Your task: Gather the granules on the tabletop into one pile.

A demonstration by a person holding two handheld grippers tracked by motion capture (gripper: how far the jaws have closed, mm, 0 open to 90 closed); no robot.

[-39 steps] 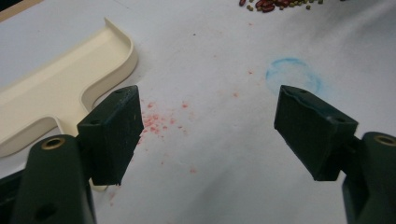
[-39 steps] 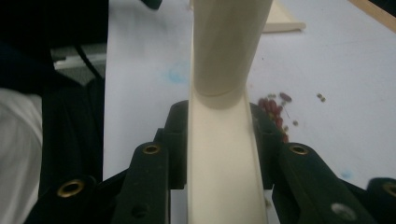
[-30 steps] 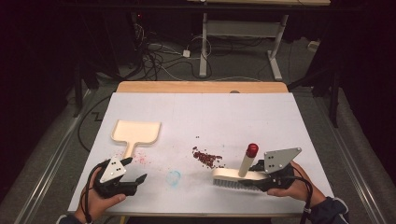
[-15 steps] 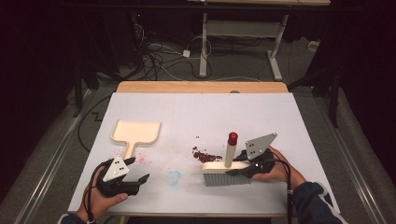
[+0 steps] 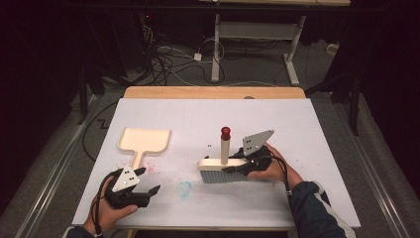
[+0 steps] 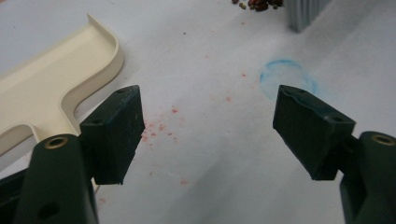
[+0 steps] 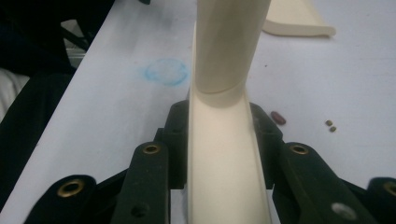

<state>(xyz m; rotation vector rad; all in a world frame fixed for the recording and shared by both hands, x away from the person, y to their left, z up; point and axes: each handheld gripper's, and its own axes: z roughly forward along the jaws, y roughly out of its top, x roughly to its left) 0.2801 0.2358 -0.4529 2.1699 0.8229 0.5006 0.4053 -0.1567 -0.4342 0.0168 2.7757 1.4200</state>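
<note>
The brush [image 5: 223, 168], clamped in the right gripper [image 5: 242, 166], has been swept leftward across the table [image 5: 307, 129]. The scattered beans [image 6: 257, 4] are now hidden behind it in the high view. The left gripper [image 5: 146, 184] has been shifted slightly.

The far half of the table [image 5: 297, 119] lies bare, with open passage along its far edge and both far corners. Toward the near edge, the brush [image 5: 224, 168], clamped in the right gripper [image 5: 233, 169], blocks the middle right. The dustpan [image 5: 143, 141] occupies the left side. Between them the left gripper [image 5: 148, 182] has bare surface ahead, jaws spread with nothing between; small beans [image 6: 256, 4] lie just beside the brush bristles.
</note>
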